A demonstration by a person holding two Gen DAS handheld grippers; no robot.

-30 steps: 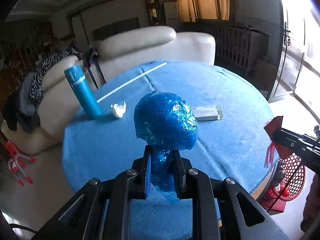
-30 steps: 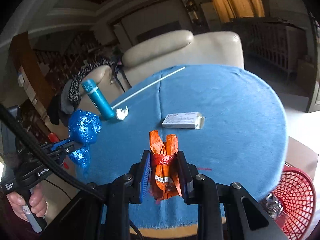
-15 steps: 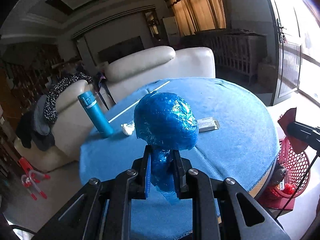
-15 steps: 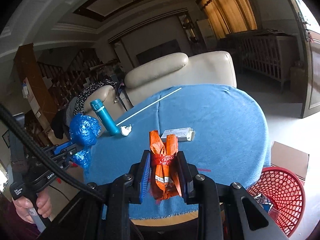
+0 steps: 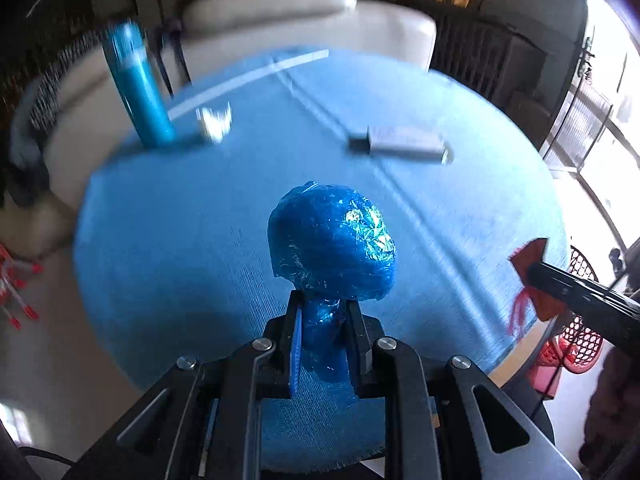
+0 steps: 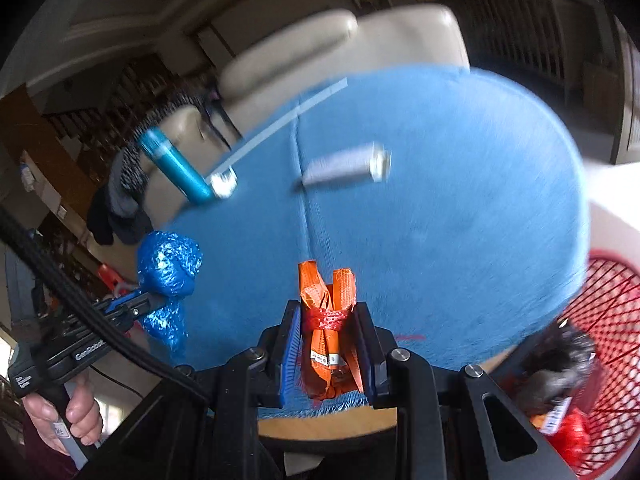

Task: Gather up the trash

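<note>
Two pieces of trash are grasped but not yet dropped: the left tongs (image 5: 320, 334) clench the blue plastic wad (image 5: 332, 248), the right tongs (image 6: 328, 344) the orange wrappers (image 6: 326, 308), both above the bench's (image 6: 440, 200) near edge, while the red basket (image 6: 612, 320) waits beside that edge and a crumpled tissue (image 5: 214, 122) and a small box (image 5: 404, 144) remain toward the far side.

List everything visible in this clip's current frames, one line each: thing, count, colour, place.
table: 1, round, blue cloth, centre
bottle: 1, teal, upright near table's far left edge
crumpled scrap: 1, white, on table beside bottle
stick: 1, white, lying on table's far side
box: 1, pale, flat on table
basket: 1, red mesh, on floor right of table, trash inside
sofa: 1, cream, behind table
plastic wad: 1, blue, in left gripper
packet bundle: 1, orange, red tie, in right gripper
left gripper: shut on wad
right gripper: shut on bundle
hand: 1, holding left gripper's handle
</note>
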